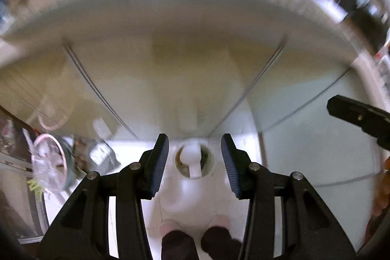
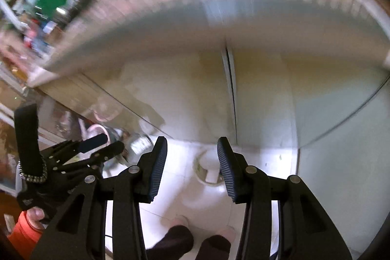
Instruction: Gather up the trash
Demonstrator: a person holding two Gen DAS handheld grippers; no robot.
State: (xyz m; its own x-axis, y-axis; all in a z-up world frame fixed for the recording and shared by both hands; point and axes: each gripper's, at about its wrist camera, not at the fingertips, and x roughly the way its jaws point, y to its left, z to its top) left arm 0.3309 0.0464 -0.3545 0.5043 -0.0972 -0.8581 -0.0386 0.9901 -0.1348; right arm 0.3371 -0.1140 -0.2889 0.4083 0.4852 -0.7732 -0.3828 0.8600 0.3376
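Note:
Both views are blurred by motion and look down past a counter edge at a white floor. A white bin (image 1: 192,177) with a round opening and a white swing flap (image 1: 192,157) stands on the floor below my left gripper (image 1: 195,157), which is open and empty. The bin also shows in the right wrist view (image 2: 207,184), below my right gripper (image 2: 192,162), open and empty too. The left gripper appears at the left of the right wrist view (image 2: 97,145), and a right gripper finger (image 1: 358,116) at the right edge of the left wrist view.
White cabinet doors (image 1: 170,79) under a counter edge (image 1: 195,9) face me. A pink-rimmed container with clear plastic (image 1: 48,162) and other clutter sit on the floor at the left. The person's feet in pale slippers (image 1: 170,228) stand behind the bin.

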